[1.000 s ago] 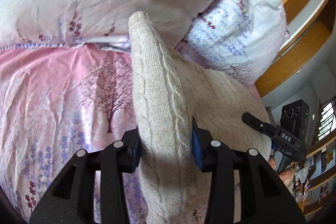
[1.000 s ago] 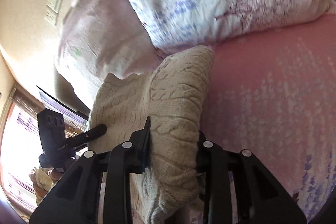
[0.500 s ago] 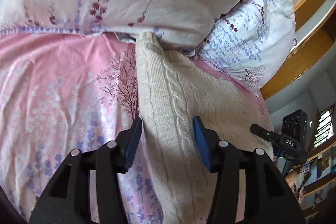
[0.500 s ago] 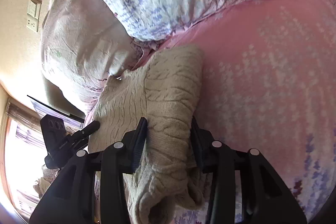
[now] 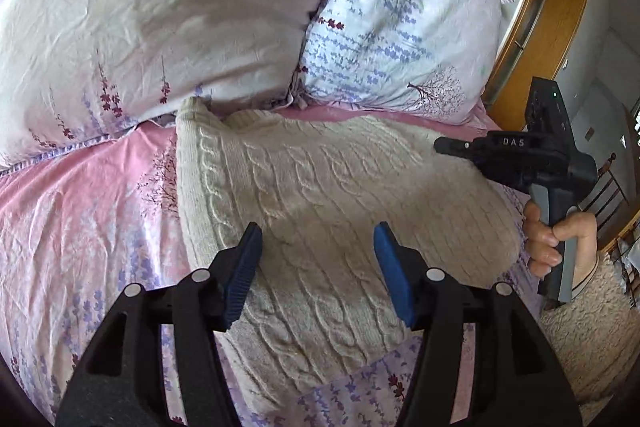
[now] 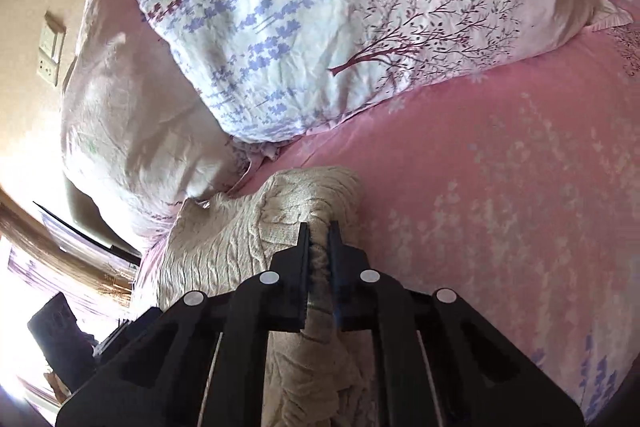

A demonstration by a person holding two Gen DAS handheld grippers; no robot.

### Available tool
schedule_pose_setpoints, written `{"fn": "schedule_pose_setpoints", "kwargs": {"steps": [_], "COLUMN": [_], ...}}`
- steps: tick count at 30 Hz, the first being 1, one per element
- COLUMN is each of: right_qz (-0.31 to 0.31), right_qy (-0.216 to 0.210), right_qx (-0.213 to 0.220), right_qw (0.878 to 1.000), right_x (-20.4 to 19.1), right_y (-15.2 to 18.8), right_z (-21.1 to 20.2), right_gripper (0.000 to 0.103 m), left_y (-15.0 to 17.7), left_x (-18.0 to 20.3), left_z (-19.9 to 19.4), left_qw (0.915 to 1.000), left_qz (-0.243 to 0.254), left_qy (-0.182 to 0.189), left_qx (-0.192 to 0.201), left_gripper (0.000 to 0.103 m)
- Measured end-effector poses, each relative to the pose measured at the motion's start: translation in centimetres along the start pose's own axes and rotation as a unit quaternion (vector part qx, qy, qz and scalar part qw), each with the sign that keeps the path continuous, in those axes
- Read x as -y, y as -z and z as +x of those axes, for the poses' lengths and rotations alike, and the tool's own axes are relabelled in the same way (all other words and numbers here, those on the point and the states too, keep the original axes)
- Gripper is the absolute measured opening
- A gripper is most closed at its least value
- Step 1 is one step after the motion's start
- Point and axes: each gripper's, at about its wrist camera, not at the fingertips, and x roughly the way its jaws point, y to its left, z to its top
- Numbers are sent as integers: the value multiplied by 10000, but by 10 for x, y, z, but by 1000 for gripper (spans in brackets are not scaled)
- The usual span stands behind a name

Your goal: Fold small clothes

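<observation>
A cream cable-knit sweater [image 5: 320, 195] lies folded on the pink floral bedsheet [image 5: 80, 227], its far edge against the pillows. My left gripper [image 5: 318, 239] is open just above the sweater, with its blue pads [image 5: 244, 267] apart and holding nothing. My right gripper [image 6: 319, 231] is shut on a bunched fold of the sweater [image 6: 240, 239] at its edge. The right gripper also shows in the left wrist view [image 5: 452, 145], held by a hand at the sweater's right side.
Two floral pillows [image 5: 160, 7] [image 5: 400, 27] lie behind the sweater. A wooden headboard [image 5: 520, 7] stands at the far right. In the right wrist view there is a wall socket [image 6: 50, 47] and a bright window at the lower left.
My left gripper has let go of the sweater, opened wide and pulled back. The sweater has dropped flat on the bed. My right gripper has closed tight on its fold.
</observation>
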Motion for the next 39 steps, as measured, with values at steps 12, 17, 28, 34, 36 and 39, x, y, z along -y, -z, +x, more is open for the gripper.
{"fn": "schedule_pose_setpoints", "kwargs": {"steps": [12, 17, 28, 34, 36, 39], "right_qz": [-29, -741, -1837, -1859, -2020, -2211], "right_qy": [510, -122, 919, 919, 952, 1115], "right_qx": [-143, 281, 16, 283, 382, 343], "right_qw": [9986, 9968, 9787, 9778, 9740, 9683], "right_x": [7, -23, -42, -54, -63, -72], "right_y": [6, 38, 111, 114, 117, 122], "right_z": [2, -54, -40, -61, -66, -59], "right_gripper": [18, 24, 24, 28, 43, 48], "left_y": [-4, 10, 40, 40, 41, 42], "left_x": [11, 17, 27, 29, 31, 30], "left_z": [7, -24, -2, -21, -25, -20], "left_qw": [9996, 9979, 9948, 9960, 9935, 9905], "left_qz": [228, 528, 698, 479, 505, 471], "left_qy": [-161, -260, -714, -751, -1015, -1288], "left_qx": [4, 263, -187, -36, -20, -144], "left_gripper": [59, 60, 64, 71, 74, 74]}}
